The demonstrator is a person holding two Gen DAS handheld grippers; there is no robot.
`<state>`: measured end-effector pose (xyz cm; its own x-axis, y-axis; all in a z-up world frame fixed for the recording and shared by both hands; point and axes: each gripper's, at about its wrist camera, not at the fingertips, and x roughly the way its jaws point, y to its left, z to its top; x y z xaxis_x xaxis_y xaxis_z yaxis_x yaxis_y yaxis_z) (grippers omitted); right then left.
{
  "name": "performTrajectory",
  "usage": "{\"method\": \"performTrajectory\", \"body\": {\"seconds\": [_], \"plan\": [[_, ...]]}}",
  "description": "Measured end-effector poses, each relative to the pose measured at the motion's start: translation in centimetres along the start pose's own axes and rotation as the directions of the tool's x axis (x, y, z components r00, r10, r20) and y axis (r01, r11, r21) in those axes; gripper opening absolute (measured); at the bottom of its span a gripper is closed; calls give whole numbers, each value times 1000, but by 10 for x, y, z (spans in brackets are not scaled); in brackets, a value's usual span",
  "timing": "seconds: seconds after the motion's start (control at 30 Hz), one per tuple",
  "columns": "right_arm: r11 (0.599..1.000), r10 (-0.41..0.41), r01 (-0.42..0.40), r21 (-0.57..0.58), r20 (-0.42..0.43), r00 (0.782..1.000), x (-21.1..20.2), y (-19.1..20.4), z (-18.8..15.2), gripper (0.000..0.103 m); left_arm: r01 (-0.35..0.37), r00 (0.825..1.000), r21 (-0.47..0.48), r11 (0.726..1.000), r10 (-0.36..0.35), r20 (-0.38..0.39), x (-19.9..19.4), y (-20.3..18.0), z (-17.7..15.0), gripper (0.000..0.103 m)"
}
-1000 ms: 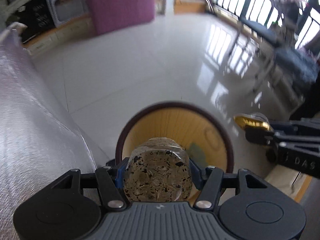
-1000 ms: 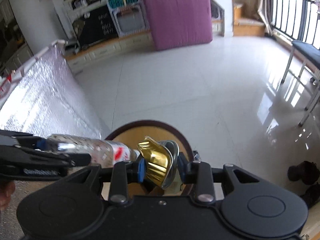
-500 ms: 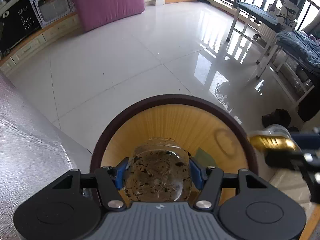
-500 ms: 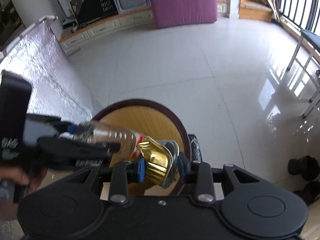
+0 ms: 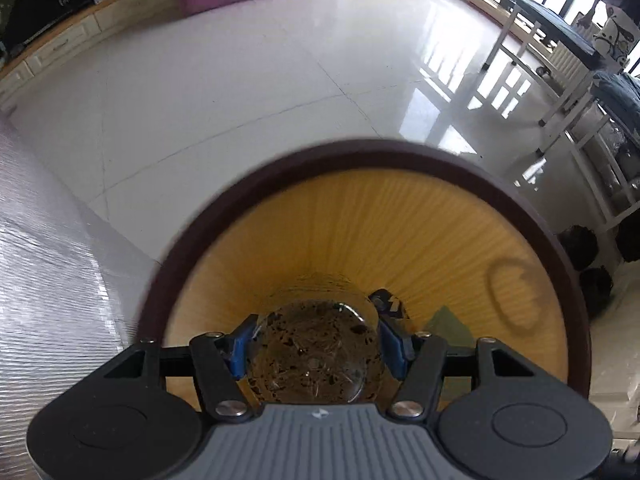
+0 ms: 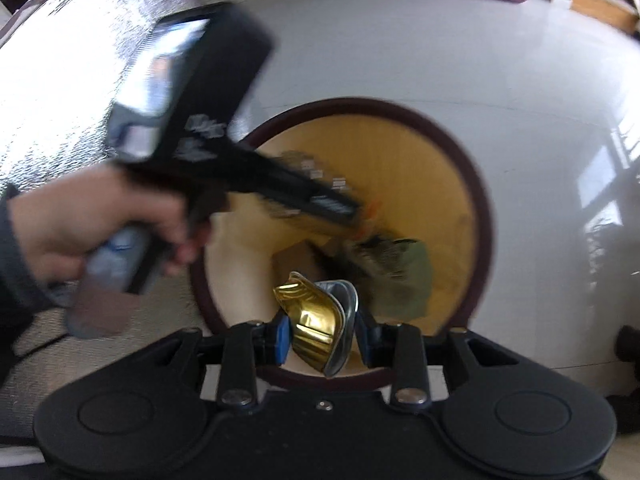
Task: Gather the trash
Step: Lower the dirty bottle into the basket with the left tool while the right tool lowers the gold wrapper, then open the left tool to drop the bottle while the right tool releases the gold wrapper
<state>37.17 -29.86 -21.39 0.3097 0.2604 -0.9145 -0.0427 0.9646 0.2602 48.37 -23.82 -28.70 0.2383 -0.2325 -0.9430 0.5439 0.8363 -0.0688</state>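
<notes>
Left gripper clamps bottle inside bin mouth; right gripper pinches crushed can over rim — glossy white tile floor, foil-covered surface beside.

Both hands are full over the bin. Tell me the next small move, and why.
Probably open the left gripper to drop the bottle. It points down inside the bin rim, above the green scrap at the bottom. The right gripper holds the crushed can over the bin too; release that next.
</notes>
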Motion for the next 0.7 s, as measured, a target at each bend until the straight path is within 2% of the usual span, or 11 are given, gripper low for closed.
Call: {"method": "performTrajectory", "body": {"seconds": [0.13,0.27,0.33,0.37,0.7], "plan": [[999,41,-41,0,-50,998,20,1,3,34,-10,999,57,998,12,-34,16,-9,-3,62],[997,54,-49,51,-102,993,39,0,5,35,4,999,57,998,-1,-40,22,-7,2,62],[996,36,-27,86,-116,993,42,-3,5,49,3,999,63,998,0,-42,24,-7,2,62],[996,29,-19,92,-108,994,40,-4,5,54,0,999,68,998,3,-43,24,-9,1,62],[993,18,-10,116,-68,998,22,-16,3,54,-26,998,82,996,30,-53,35,-14,3,62]]}}
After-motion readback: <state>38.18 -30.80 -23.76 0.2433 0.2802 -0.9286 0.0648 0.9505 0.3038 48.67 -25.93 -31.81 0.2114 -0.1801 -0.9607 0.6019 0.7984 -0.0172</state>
